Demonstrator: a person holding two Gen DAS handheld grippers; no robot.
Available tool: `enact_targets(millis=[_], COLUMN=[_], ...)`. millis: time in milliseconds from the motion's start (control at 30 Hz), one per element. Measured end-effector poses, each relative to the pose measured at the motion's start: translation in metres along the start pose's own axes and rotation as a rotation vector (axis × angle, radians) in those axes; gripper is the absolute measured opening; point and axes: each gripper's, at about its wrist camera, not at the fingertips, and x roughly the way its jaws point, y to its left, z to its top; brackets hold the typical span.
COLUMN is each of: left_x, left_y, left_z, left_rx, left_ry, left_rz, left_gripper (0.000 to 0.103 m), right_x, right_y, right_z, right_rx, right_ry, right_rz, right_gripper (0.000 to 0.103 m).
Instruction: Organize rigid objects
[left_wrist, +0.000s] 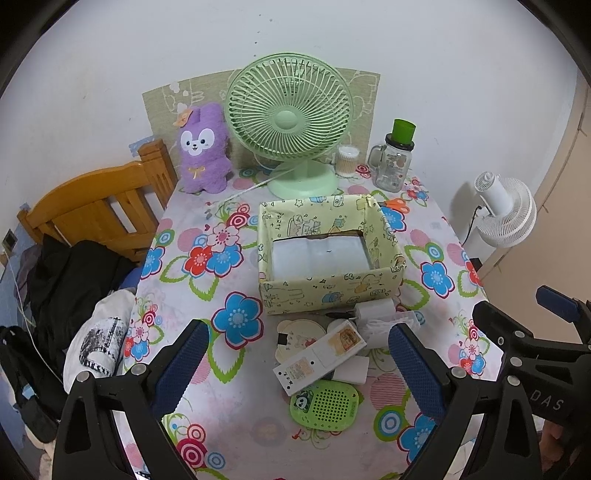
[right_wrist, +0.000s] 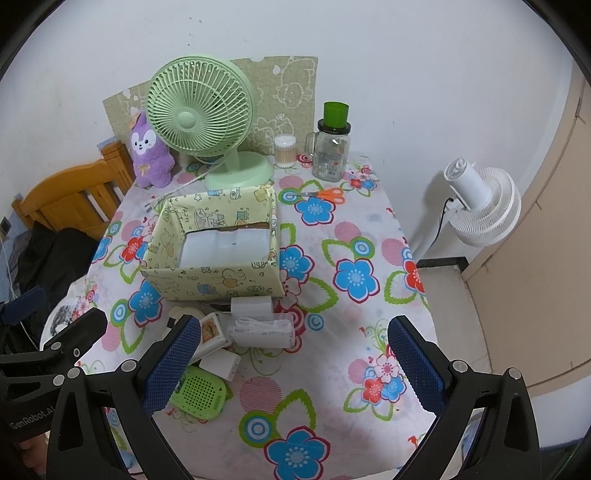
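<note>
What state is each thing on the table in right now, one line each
Left gripper: open, empty.
Right gripper: open, empty.
Box: open, nothing loose inside.
Jar: upright, green cup on top.
Green fan: upright; running or not, cannot tell.
Scissors: closed, flat.
Remote: lying on the pile.

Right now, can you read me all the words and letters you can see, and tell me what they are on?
"DAS": on the black body of the right tool, seen from the left wrist camera.
"GenRobot.AI": on the black body of the left tool, seen from the right wrist camera.
"Party": scribbled on the inner wall of the yellow cartoon box.
Labels on the white remote, the glass jar mug and the green perforated gadget: too small to read.
</note>
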Motion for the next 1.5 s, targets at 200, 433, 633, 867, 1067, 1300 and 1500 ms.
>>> enact_targets(millis=[200, 433, 633, 867, 1067, 1300, 1500], left_x=[0.005, 0.011, 0.023, 0.04, 0.059, 0.08, 0.099], left_y=[0.001, 0.003, 0.006, 0.009, 0.012, 0.009, 0.005], left_z=[0.003, 0.004, 0.002, -0.003, -0.009, -0.015, -0.019], left_rx=[0.003, 0.024, 0.044, 0.068, 0.089, 0.139, 0.196], left_ry=[0.009, 0.02, 0.04, 0.072, 0.114, 0.145, 0.173], left_rz=[-0.011, -0.022, -0.04, -0.063, -0.077, -0.086, -0.102], left_gripper=[0.098, 0.098, 0.098, 0.098, 0.098, 0.098, 0.098], right_x=[0.001, 0.009, 0.018, 0.034, 0.049, 0.066, 0.085], right_y=[0.0, 0.004, 0.008, 0.01, 0.012, 0.014, 0.014], right_z=[0.0, 0.006, 0.005, -0.002, -0.009, -0.014, -0.017], right_rx=[0.002, 0.013, 0.01, 0.005, 0.002, 0.001, 0.014], right_ry=[0.003, 0.018, 0.024, 0.057, 0.093, 0.124, 0.153], right_rz=[0.003, 0.01, 0.004, 0.009, 0.006, -0.007, -0.01], right_gripper=[0.102, 0.102, 0.102, 0.102, 0.101, 0.1, 0.1])
